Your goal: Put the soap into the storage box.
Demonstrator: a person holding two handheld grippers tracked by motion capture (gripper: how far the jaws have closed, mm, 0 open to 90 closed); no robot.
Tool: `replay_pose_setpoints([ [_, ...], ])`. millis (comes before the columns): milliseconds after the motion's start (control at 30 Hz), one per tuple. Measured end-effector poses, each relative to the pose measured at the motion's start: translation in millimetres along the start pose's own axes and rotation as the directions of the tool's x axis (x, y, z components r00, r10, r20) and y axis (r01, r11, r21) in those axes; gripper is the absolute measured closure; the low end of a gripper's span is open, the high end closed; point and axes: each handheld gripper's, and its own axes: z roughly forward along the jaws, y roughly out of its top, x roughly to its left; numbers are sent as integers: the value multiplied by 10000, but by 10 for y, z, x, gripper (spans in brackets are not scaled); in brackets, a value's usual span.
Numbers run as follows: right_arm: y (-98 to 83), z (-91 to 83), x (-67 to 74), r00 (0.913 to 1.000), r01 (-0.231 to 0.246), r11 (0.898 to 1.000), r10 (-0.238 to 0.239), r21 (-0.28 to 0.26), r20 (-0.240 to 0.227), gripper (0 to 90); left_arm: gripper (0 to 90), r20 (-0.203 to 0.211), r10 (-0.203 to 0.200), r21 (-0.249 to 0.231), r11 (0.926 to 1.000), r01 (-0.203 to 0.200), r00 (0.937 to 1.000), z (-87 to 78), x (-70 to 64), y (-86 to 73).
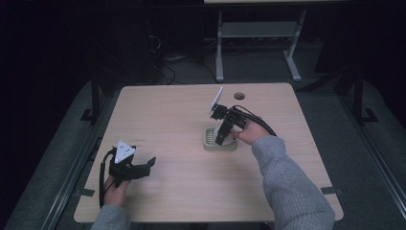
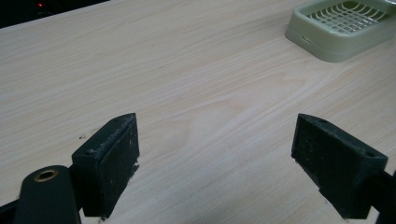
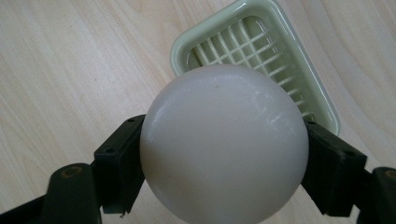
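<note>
While the right hand-held gripper [image 3: 224, 154] clasps the white ball [image 3: 224, 144] just above the green slotted tray [image 3: 299, 74], lower it squarely over the grid before letting go, so it cannot roll out. Over bare worktop [image 2: 187, 84], the left hand-held gripper [image 2: 215, 154] gapes idle.

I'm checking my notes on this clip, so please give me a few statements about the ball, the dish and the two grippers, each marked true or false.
1. The right gripper holds a white ball. True.
2. The ball already lies in the green dish. False: it is clamped between the fingers above the dish.
3. The left gripper is shut on something. False: its fingers stand wide apart over bare table.
4. The dish has a slatted bottom. True.
5. Both grippers are at the dish. False: the left one is off by the table's near left edge.
</note>
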Motion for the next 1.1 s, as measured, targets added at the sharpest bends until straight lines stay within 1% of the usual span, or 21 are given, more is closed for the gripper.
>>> replay_pose_setpoints([
  [33, 4, 8, -9, 10000, -5, 10000, 5, -5, -9, 234, 149, -8, 49, 43, 10000, -49, 10000, -3, 4, 1],
  [167, 22, 41, -44, 9999, -161, 9998, 161, 76, 3, 234, 149, -6, 27, 25, 10000, -27, 10000, -3, 3, 1],
  [200, 25, 50, -57, 9999, -142, 9999, 142, 20, 16, 234, 148, -7, 22, 32, 10000, -22, 10000, -3, 3, 2],
  [267, 33, 61, -67, 9996, -265, 9996, 265, 62, -21, 234, 148, -3, 25, 32, 10000, -25, 10000, -4, 2, 2],
  [367, 45, 87, -91, 9997, -239, 9997, 239, 71, 16, 234, 148, -4, -2, 10, 10000, 2, 10000, -3, 2, 2],
  [433, 54, 96, -97, 9994, -346, 9994, 346, 82, -16, 234, 148, 4, -25, -32, 10000, 25, 10000, -1, 2, 1],
  [500, 63, 104, -115, 9994, -352, 9993, 352, 96, -54, 234, 149, 9, -36, -77, 10000, 36, 10000, -1, 2, 0],
  [633, 76, 122, -132, 9988, -481, 9988, 482, 86, -46, 234, 149, 1, -12, -17, 10000, 12, 10000, -3, -1, 2],
  [800, 96, 157, -160, 9989, -470, 9988, 469, 141, 45, 234, 148, -1, -12, 14, 10000, 12, 10000, -2, -2, 3],
  [967, 117, 191, -176, 9981, -615, 9980, 615, 159, 27, 233, 149, 0, -1, 13, 10000, 1, 10000, -3, -2, 2],
  [1100, 124, 216, -194, 9982, -605, 9980, 604, 208, 70, 233, 149, 7, 18, 4, 10000, -18, 10000, -5, -4, 3],
])
